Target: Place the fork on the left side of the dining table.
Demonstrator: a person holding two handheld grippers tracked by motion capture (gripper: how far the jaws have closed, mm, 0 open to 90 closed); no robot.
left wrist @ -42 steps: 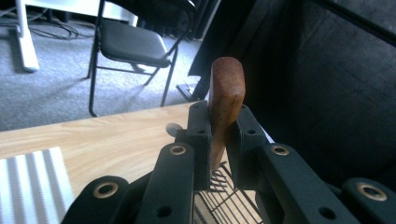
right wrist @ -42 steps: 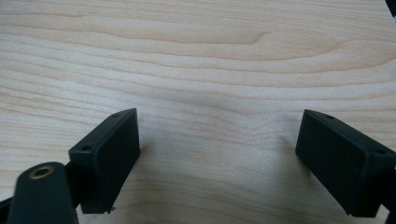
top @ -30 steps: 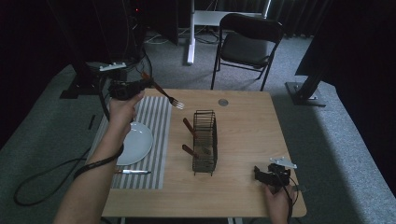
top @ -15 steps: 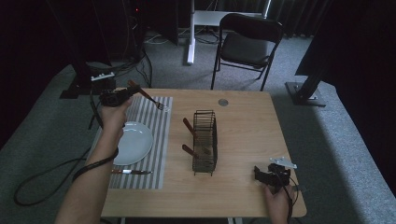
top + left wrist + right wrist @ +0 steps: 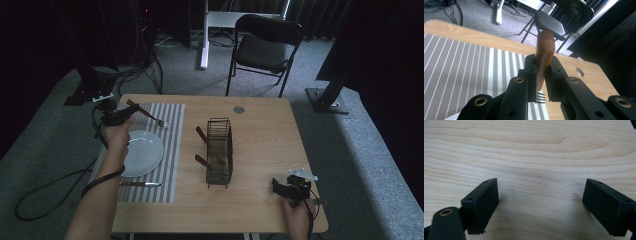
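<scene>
- Since a second ago, the left gripper (image 5: 131, 116) has carried the fork (image 5: 148, 115) down and toward the left of the table, from above the mat's right edge to above its far left part, just beyond the plate.
- Its jaws are clamped tight on the fork's brown wooden handle; in the left gripper view the handle (image 5: 545, 52) stands up between them and the metal prongs (image 5: 540, 97) peek out below.
- Seen from above, the fork's long axis runs slantwise, handle end toward the far left corner, prongs pointing right and slightly toward the person.
- Below it lies a grey striped mat (image 5: 170, 145) on a pale wooden table (image 5: 270, 145).
- On the mat sit a white round plate (image 5: 145, 152) and, at the near edge, a knife (image 5: 141, 184) lying across.
- At the table's middle stands a black wire rack (image 5: 220, 150), with two brown-handled utensils (image 5: 202, 136) sticking out of its left side.
- Resting at the near right corner, the right gripper (image 5: 281, 186) has its jaws spread wide with bare wood between them.
- Beyond the table are grey carpet, a black folding chair (image 5: 267, 47) and trailing cables.
</scene>
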